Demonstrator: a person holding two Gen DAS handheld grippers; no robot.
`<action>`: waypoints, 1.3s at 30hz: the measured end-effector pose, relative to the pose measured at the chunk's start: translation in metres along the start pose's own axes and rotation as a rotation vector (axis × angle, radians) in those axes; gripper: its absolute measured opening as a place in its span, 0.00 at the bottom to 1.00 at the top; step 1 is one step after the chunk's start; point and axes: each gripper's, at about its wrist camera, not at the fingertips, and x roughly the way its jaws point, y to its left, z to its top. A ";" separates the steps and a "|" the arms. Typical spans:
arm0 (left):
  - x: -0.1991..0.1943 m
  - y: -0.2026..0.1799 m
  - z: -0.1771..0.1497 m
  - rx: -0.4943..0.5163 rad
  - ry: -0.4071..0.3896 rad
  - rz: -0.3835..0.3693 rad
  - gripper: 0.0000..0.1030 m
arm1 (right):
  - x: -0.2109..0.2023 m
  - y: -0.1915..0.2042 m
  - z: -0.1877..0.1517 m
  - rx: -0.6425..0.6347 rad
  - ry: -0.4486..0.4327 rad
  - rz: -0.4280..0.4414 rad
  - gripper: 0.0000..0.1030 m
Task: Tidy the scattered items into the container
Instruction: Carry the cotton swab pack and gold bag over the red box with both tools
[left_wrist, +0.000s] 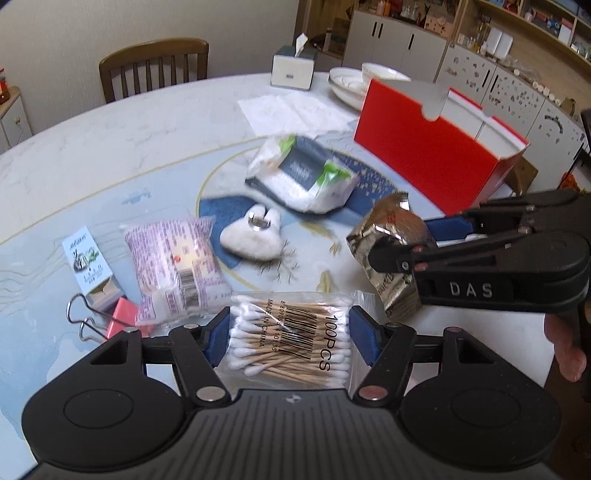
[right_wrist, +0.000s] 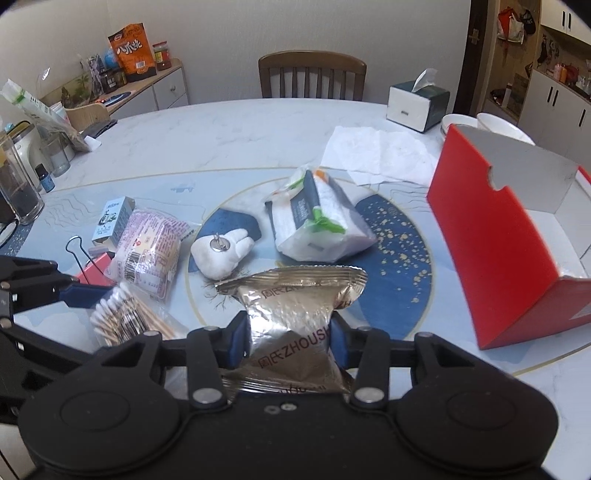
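Left gripper (left_wrist: 289, 332) was clamped on the cotton swab bag (left_wrist: 291, 334), blue pads pressing both sides; bag looked lifted just off the table (left_wrist: 110, 147), though the fisheye made that hard to confirm. Right gripper (right_wrist: 288, 341) pinched the gold foil packet (right_wrist: 295, 317) at its waist, packet upright between the fingers. Red box (right_wrist: 491, 251) sat open to the right, well apart from both held items. On the table: pink packet (left_wrist: 173, 262), white plush keychain (left_wrist: 253, 238), tissue pack (left_wrist: 303, 173), small carton (left_wrist: 88, 266), binder clip (left_wrist: 107, 317) near the left gripper.
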 end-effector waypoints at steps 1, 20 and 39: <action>-0.002 -0.001 0.003 -0.002 -0.006 -0.002 0.64 | -0.002 -0.002 0.000 0.000 -0.003 -0.001 0.42; -0.026 -0.046 0.051 0.012 -0.133 -0.043 0.64 | -0.056 -0.048 0.012 0.028 -0.097 0.011 0.41; -0.024 -0.105 0.109 0.052 -0.230 -0.056 0.64 | -0.091 -0.134 0.032 0.022 -0.168 -0.066 0.41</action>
